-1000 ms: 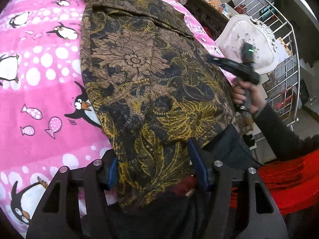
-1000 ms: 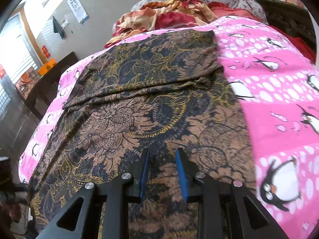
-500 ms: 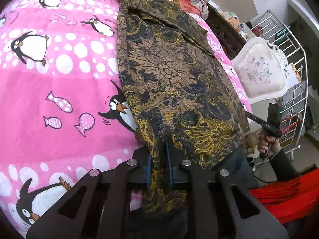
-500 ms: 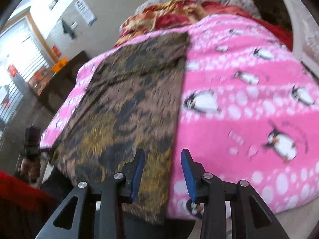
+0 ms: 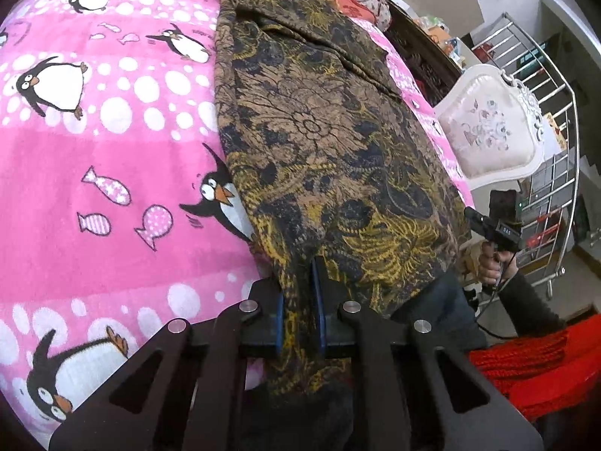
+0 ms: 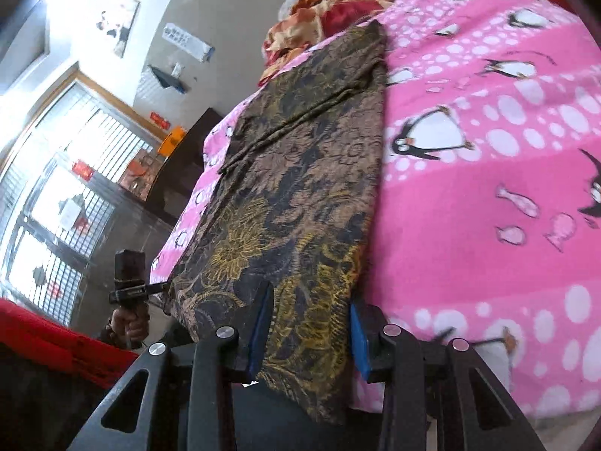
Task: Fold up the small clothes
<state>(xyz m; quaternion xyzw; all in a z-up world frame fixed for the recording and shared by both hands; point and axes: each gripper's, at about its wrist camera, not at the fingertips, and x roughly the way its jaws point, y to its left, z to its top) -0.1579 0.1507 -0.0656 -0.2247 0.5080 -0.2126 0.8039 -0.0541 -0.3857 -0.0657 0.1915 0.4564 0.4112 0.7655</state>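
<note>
Now the left gripper (image 5: 298,310) has clamped the near hem of the patterned garment (image 5: 330,143) lying on the penguin blanket (image 5: 112,158), while the right gripper (image 6: 311,329), newly arrived, straddles the other corner unclosed, so lifting waits
</note>
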